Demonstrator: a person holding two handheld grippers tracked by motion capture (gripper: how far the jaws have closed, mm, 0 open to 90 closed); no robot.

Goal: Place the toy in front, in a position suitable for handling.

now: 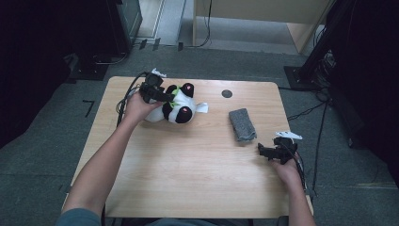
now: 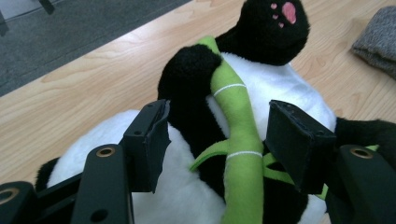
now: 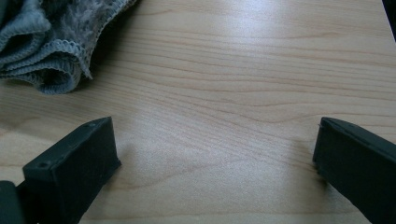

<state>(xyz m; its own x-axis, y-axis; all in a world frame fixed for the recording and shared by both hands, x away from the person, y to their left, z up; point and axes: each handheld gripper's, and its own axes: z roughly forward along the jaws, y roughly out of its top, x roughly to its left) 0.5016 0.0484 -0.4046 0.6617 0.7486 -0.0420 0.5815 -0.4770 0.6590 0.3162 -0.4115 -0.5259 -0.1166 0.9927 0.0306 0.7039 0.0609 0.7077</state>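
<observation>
Two grippers up | left gripper [image 2: 215, 140] straddles panda toy [image 1: 176, 106] at far left of table [image 1: 197, 179], jaws apart, pads not pressing yet | green stalk [image 2: 238, 140] runs lengthwise between jaws | right gripper [image 3: 215, 158] spread, empty, near right by grey cloth [image 1: 242, 124]

Wooden table [image 1: 188, 174] with plush panda [image 1: 175, 107], grey cloth [image 1: 242, 124]

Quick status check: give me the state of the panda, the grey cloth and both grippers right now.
Panda plush: lying on the table, green bamboo stalk across its front, between the left jaws.
Grey cloth: folded, lying flat, untouched.
Left gripper: jaws partly open around the bamboo stalk and black arm; pads not clearly pressing.
Right gripper: open wide over bare table, holding nothing.
</observation>
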